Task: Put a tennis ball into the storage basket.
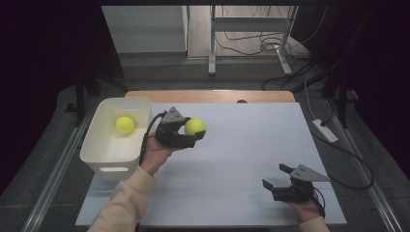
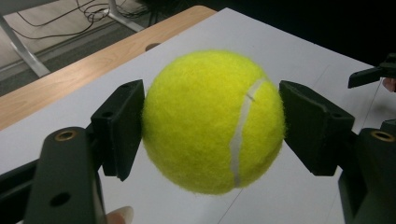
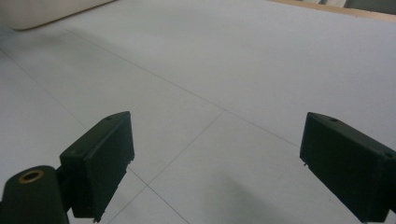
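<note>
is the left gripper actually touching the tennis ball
Touching. In the left gripper view the left gripper has both black jaws pressed against the sides of the tennis ball, with no gap, holding it above the table.

Yellow tennis ball (image 2: 212, 121) – white seam; white bin (image 1: 114, 137) – black grippers

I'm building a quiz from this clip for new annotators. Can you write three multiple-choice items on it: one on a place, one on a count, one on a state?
1. Where is the loose tennis ball?
A. inside the white bin
B. on the table
C. on the floor

2. How many tennis balls are there?
A. one
B. two
C. four

3. What is the state of the right gripper?
A. shut on a ball
B. open, holding nothing
C. shut on the bin's rim

Answers: 1 A, it lies within the bin's walls. 2 B, one in the bin and the held ball in the left gripper. 3 B, its jaws stand apart over bare table.
</note>
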`<state>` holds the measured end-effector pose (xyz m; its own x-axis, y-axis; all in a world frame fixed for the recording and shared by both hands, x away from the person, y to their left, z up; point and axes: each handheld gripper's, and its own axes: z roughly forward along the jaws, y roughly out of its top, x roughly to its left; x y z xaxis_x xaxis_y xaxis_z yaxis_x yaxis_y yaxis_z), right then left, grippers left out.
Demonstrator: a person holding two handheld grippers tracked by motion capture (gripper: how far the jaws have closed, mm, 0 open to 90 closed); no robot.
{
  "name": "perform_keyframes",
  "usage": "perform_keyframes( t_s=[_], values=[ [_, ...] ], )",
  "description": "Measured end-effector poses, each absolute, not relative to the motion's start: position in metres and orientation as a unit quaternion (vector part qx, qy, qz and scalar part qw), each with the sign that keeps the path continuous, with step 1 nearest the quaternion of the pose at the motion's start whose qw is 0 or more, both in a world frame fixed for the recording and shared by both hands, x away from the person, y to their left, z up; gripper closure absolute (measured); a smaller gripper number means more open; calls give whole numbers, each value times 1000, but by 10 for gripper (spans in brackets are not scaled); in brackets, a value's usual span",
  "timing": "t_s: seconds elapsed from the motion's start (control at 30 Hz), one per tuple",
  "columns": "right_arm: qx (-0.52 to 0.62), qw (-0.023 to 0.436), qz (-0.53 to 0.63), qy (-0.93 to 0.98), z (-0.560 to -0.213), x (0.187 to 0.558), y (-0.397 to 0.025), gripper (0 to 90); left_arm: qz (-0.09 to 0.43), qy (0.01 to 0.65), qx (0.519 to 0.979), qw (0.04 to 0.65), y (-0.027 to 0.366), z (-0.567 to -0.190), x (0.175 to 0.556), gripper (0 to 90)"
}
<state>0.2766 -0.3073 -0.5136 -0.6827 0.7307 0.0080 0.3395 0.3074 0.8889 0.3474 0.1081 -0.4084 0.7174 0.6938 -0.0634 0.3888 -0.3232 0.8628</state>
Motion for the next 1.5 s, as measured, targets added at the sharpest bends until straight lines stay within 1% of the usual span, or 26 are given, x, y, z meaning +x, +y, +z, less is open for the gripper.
perform_keyframes(
  t_s=[0.93, 1.5],
  values=[
    [342, 204, 479, 782, -514, 277, -307, 97, 179, 343, 783, 487, 128, -397, 335, 270],
    [345, 206, 479, 780, -513, 276, -307, 98, 194, 344, 774, 495, 141, -383, 327, 270]
  ],
)
